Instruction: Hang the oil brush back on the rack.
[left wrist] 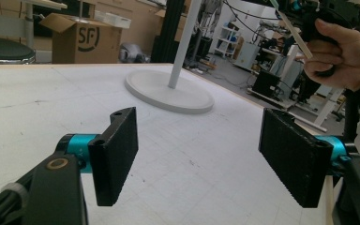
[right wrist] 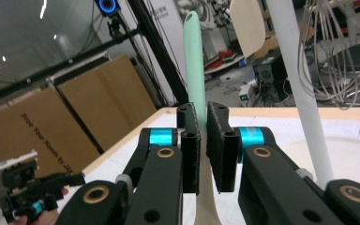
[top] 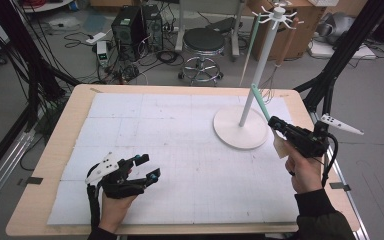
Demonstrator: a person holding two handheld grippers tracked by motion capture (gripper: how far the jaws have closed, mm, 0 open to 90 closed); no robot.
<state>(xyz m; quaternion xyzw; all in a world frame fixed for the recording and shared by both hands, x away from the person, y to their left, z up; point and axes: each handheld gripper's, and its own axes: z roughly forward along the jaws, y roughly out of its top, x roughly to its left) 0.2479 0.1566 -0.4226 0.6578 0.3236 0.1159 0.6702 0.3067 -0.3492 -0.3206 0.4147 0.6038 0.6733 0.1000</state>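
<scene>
1. The left gripper (top: 147, 166) was held low over the near-left part of the white mat (top: 180, 150), jaws pointing right and slightly away. Its jaws stood wide apart with nothing between them — confirmed in the left gripper view (left wrist: 201, 159), where bare mat was seen across the gap.
2. The left hand (top: 114, 205) was wrapped around the gripper body from below, forearm entering from the near edge of the table (top: 50, 165).
3. The right gripper (top: 276, 123) was raised at the right edge of the mat, just beside the round base of the white stand (top: 240, 127), jaws pointing left and away.
4. Its jaws were closed narrow on a spatula (right wrist: 193, 61) — mint-green handle rising beyond the pads, pale blade end below them.
5. The right hand (top: 304, 170) gripped the handle from underneath, wrist cocked, dark sleeve (top: 320, 215) at the near-right corner.
6. Utensils were seen hanging from the stand's top hooks (top: 280, 15).
</scene>
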